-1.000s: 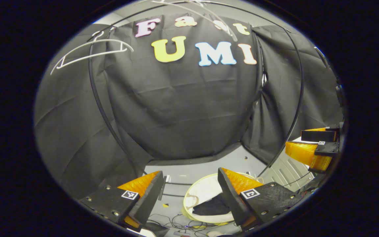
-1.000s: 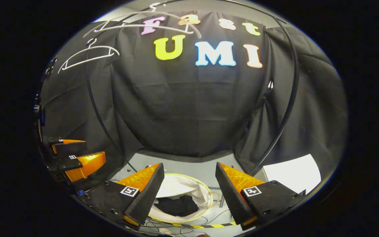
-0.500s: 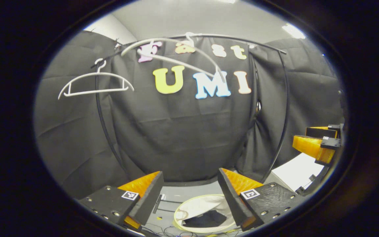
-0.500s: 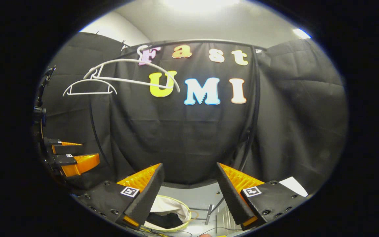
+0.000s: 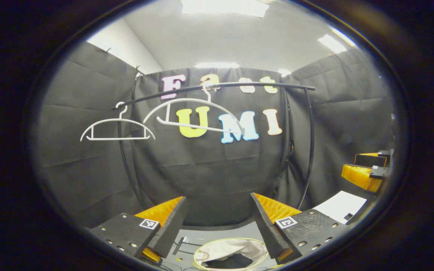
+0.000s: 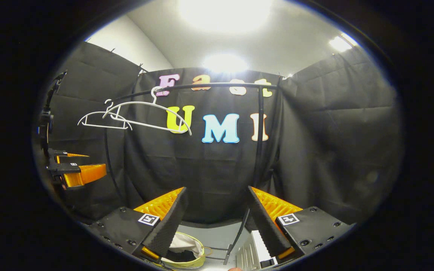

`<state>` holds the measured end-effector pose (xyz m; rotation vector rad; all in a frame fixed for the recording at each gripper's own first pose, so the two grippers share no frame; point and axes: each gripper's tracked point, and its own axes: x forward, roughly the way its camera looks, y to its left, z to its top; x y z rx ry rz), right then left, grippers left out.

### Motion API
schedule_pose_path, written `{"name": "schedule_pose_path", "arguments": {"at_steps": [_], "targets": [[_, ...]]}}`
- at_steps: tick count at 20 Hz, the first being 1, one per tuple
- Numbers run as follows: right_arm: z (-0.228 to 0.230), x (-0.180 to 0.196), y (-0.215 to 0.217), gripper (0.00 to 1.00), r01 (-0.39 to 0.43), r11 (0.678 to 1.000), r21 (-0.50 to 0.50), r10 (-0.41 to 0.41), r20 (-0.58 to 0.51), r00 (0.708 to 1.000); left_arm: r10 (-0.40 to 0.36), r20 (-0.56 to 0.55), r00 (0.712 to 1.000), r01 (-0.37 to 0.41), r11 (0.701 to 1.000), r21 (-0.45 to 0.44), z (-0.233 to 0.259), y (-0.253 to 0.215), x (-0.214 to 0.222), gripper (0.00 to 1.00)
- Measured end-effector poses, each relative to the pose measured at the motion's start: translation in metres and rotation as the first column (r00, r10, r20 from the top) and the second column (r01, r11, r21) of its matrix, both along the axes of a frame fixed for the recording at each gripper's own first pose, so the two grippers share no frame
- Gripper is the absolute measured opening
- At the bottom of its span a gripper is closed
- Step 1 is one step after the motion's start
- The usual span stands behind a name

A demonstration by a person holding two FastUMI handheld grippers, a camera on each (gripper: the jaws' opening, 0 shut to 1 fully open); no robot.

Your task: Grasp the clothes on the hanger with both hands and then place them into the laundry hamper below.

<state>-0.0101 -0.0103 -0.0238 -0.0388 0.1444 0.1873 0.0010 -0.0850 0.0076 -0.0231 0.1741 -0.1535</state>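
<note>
Below the left gripper, in the left gripper view: hamper sitting on the floor, dark clothes lying inside. Jaws gaping, gripping nothing. Two bare hangers hanging on the rail, likely left stripped. Right gripper showing at the right edge.

Right gripper view: right gripper gaping, empty too. Hamper rim low left. Square tags on the fingers carrying coded patterns; no readable brand writing showing.
</note>
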Motion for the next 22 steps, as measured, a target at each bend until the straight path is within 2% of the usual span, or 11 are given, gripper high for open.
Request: {"name": "schedule_pose_path", "arguments": {"at_steps": [3, 5, 8, 9, 12, 13, 16, 22], "targets": [[0.008, -0.009, -0.015, 0.98, 0.009, 1.000, 0.003, -0.009, 0.030, 1.000, 0.017, 0.035, 0.999, -0.017, 1.000, 0.001, 0.019, 0.003, -0.009, 0.96], [0.012, -0.013, -0.026, 0.95, 0.025, 1.000, 0.015, -0.025, 0.044, 0.999, 0.038, 0.053, 0.998, -0.037, 0.999, -0.009, 0.023, 0.006, -0.024, 0.96], [0.018, -0.024, -0.037, 0.98, 0.049, 0.998, 0.049, -0.053, 0.065, 0.996, 0.066, 0.077, 0.995, -0.064, 0.998, -0.021, 0.028, 0.011, -0.046, 0.96], [0.019, -0.026, -0.040, 0.95, 0.058, 0.997, 0.050, -0.061, 0.072, 0.996, 0.069, 0.081, 0.994, -0.068, 0.997, -0.021, 0.030, 0.015, -0.050, 0.96], [0.022, -0.028, -0.043, 0.95, 0.069, 0.996, 0.048, -0.073, 0.085, 0.994, 0.078, 0.078, 0.994, -0.077, 0.997, -0.023, 0.032, 0.018, -0.055, 0.96], [0.023, -0.028, -0.043, 1.00, 0.071, 0.996, 0.049, -0.075, 0.089, 0.993, 0.084, 0.080, 0.993, -0.083, 0.996, -0.023, 0.033, 0.020, -0.056, 0.96], [0.025, -0.030, -0.044, 0.95, 0.075, 0.996, 0.045, -0.079, 0.098, 0.992, 0.095, 0.085, 0.992, -0.094, 0.995, -0.017, 0.037, 0.024, -0.059, 0.96], [0.031, -0.032, -0.047, 0.98, 0.093, 0.995, 0.046, -0.098, 0.120, 0.988, 0.098, 0.100, 0.990, -0.098, 0.995, -0.006, 0.042, 0.026, -0.063, 0.96]]}}
